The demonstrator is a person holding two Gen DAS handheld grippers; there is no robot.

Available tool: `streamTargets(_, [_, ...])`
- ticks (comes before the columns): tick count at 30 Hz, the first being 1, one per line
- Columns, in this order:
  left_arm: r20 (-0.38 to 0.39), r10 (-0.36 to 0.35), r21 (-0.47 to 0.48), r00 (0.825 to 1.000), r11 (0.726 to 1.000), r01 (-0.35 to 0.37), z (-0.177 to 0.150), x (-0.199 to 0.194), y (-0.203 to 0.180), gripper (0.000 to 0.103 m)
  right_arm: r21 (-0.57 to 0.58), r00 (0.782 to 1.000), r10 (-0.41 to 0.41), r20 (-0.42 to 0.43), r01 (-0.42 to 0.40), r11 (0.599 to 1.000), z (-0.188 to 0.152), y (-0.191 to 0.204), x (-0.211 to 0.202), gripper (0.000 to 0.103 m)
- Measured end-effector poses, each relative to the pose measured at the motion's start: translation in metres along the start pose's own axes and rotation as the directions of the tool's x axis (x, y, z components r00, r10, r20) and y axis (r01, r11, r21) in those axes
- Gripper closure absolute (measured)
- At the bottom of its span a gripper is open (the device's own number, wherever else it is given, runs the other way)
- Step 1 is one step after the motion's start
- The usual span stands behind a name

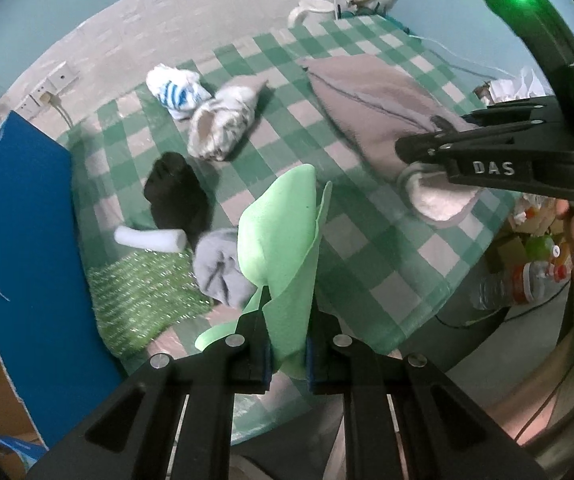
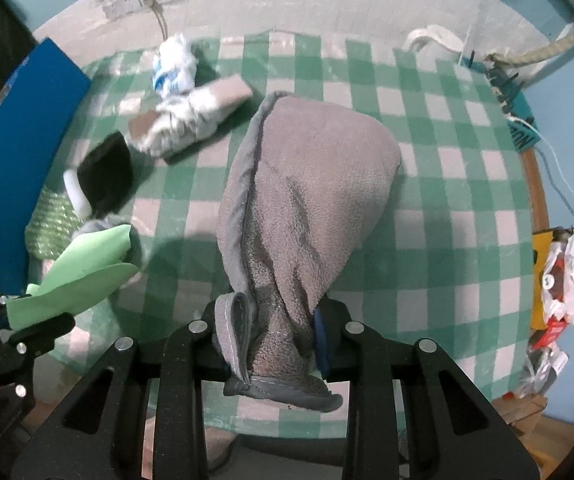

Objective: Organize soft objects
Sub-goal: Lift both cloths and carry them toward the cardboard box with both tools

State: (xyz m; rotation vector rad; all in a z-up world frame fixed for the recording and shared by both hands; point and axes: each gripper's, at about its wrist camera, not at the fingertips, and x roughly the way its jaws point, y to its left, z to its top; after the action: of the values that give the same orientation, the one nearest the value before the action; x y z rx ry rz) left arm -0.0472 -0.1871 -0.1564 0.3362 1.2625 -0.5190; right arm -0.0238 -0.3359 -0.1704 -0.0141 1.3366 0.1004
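Clamped between the left gripper (image 1: 287,364) pads at bottom centre of the left wrist view: a light green thin foam cloth (image 1: 283,248), rising folded toward mid-frame. Likewise pinched in the right gripper (image 2: 273,344) at bottom centre of the right wrist view: a bunched corner of a grey terry towel (image 2: 307,184), the rest draped forward onto the green-and-white checked tablecloth (image 2: 427,220) at centre frame.

Further out, left of centre in the left wrist view: a balled grey sock (image 1: 221,268), a black sock (image 1: 177,196), a white foam roll (image 1: 149,237), and a glittery green scrub pad (image 1: 143,300) just below. Toward upper middle: a blue-striped white cloth bundle (image 1: 177,90) touching a rolled pale patterned cloth (image 1: 223,122). Along the left edge: a blue board (image 1: 35,248).

Judged mid-sort, both cloths picked up and neither yet placed. Probable next need: carrying each cloth to its group or spot, lowering it flat, then parting the fingers without dragging neighbouring socks.
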Motion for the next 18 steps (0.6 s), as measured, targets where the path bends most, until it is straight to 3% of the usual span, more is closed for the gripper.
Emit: streamTargets(18, [0.106,0.013,-0.088,0.994,0.996,-0.003,0.012,-0.048,0.035,0.091,-0.061,0.993,0.003,0.121,0.005,0.998,0.018,0.021,-0.057,0.075])
